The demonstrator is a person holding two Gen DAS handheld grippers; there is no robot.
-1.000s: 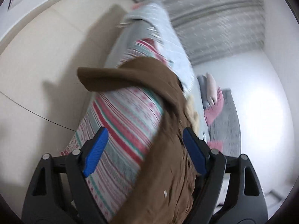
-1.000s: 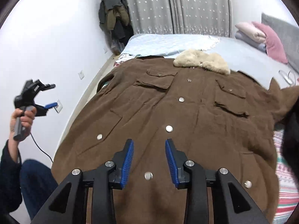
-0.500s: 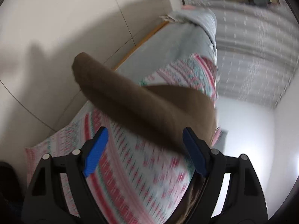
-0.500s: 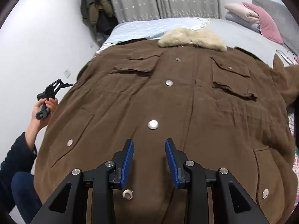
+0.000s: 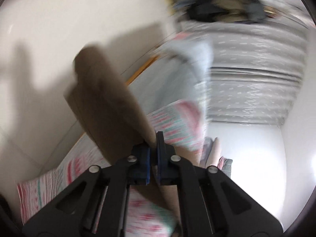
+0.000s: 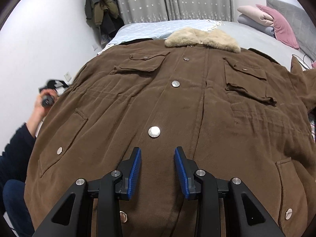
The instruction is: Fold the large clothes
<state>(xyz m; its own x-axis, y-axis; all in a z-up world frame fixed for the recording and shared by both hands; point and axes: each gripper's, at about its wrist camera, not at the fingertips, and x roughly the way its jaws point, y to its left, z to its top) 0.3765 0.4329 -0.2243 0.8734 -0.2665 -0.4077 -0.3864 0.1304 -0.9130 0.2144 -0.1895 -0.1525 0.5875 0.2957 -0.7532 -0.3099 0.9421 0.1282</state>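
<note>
A grey star-dotted curtain [image 6: 169,0] hangs along the far wall. Left of it, dark clothes [image 6: 101,13] hang in the corner. Far right, pink and grey pillows [image 6: 272,22] lie stacked on the bed [image 6: 254,37], whose near end carries a pink-striped cover [image 5: 173,126].

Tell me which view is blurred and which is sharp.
Left wrist view: motion-blurred; brown sleeve, striped blanket and curtain all smear. Right wrist view: sharp across the brown coat and fur collar; only the person's hand at left blurs.

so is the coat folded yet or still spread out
Spread. The coat lies flat, front up and buttoned, on the bed, no fold across it.
</note>
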